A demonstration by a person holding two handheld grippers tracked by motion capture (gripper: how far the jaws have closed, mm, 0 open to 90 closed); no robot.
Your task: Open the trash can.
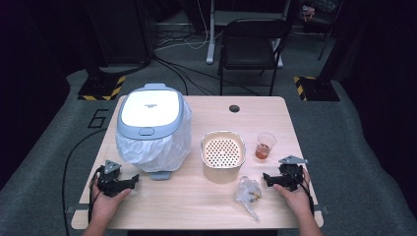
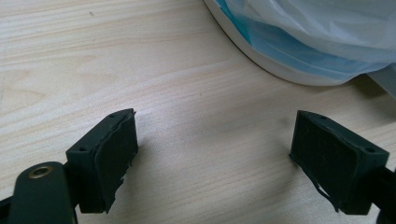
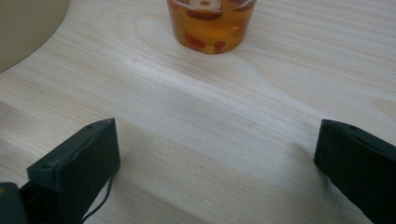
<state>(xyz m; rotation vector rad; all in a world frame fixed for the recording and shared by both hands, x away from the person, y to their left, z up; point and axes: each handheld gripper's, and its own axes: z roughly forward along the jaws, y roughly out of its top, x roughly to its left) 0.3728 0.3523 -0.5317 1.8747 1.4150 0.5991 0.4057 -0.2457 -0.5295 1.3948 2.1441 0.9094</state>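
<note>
A crinkled plastic bag [image 1: 248, 192] is blurring its contents on the pale woodgrain tabletop [image 1: 187, 196]. Left gripper [image 2: 212, 154] and right gripper [image 3: 217, 165] are resting with jaws wide, empty; the clear cup [image 3: 211, 23] is cropped.

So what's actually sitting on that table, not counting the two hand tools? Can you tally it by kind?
Lidded cooker wrapped in plastic: 1
Perforated basket insert: 1
Clear cup of amber liquid: 1
Small crumpled clear bag: 1
Total: 4
</note>
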